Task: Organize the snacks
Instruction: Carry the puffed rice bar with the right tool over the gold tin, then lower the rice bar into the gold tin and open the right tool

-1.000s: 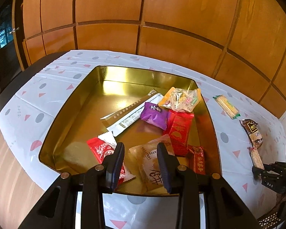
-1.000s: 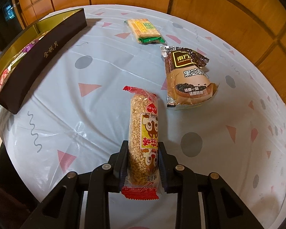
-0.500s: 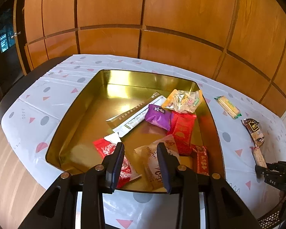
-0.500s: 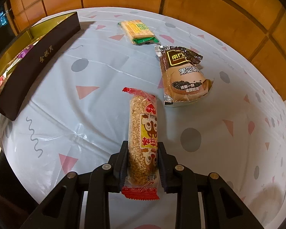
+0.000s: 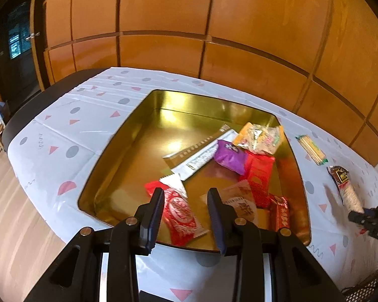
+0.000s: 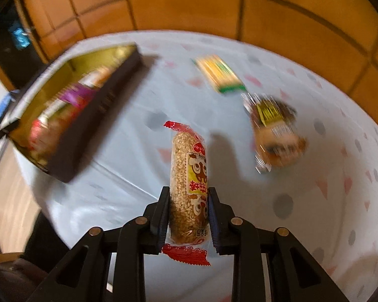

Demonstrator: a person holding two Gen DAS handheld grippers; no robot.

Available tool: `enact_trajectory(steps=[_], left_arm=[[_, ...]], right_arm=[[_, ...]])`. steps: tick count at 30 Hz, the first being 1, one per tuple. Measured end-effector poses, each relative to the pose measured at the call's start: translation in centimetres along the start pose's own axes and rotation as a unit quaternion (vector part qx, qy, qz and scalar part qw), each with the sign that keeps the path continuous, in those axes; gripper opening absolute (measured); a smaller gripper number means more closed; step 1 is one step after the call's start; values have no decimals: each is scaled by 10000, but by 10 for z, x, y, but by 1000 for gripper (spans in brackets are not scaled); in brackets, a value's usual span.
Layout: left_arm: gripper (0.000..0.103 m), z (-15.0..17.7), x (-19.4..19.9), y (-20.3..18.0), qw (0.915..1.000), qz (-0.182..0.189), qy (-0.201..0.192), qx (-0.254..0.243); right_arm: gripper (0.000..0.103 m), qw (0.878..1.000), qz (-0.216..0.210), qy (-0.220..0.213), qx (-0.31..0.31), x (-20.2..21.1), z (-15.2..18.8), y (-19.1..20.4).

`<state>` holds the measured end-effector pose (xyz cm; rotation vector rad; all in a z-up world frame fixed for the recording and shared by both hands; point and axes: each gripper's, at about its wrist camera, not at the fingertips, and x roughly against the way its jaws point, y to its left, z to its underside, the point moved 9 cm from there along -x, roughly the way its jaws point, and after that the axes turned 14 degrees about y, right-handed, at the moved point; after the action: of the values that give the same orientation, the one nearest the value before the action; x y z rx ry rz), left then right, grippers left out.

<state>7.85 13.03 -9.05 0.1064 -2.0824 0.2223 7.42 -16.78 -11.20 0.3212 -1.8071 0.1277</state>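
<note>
My right gripper (image 6: 188, 197) is shut on a long puffed-rice bar (image 6: 186, 176) in a clear wrapper with red ends, held off the tablecloth. The same bar (image 5: 350, 196) shows at the right edge of the left wrist view, with the right gripper (image 5: 359, 215) on it. The gold-lined snack tin (image 5: 108, 151) holds several packets, among them a red one (image 5: 181, 214) and a purple one (image 5: 229, 156). My left gripper (image 5: 185, 198) hangs open over the tin's near rim with nothing between its fingers. In the right wrist view the tin (image 6: 88, 125) lies to the left.
A yellow-green cracker pack (image 6: 220, 75) and a brown sesame-snack packet (image 6: 274, 130) lie on the patterned tablecloth (image 6: 315, 201) beyond the bar. Both also appear right of the tin, cracker pack (image 5: 311, 148) and brown packet (image 5: 340, 176). Wood panelling stands behind the table; floor lies left.
The right gripper has lifted the rice bar off the cloth and tilted up, so the tin now fills more of its view. The left gripper drifted back slightly from the tin.
</note>
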Motion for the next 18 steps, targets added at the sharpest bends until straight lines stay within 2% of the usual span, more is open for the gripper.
enact_trajectory(steps=[4, 5, 9, 14, 18], left_arm=[[35, 0, 0, 10, 9999, -37, -3, 106], [35, 0, 0, 12, 9999, -38, -5, 120], [36, 0, -1, 16, 9999, -37, 1, 157], [36, 0, -1, 21, 9997, 5, 17, 232], [35, 1, -3, 28, 9995, -38, 55, 307]], right_arm=[[28, 9978, -376, -223, 503, 21, -24, 48], [28, 9955, -547, -290, 719, 27, -33, 67], [28, 9860, -736, -403, 1444, 33, -58, 128], [28, 9725, -696, -167, 2218, 2, -89, 190], [29, 9706, -332, 177, 2379, -41, -100, 206]])
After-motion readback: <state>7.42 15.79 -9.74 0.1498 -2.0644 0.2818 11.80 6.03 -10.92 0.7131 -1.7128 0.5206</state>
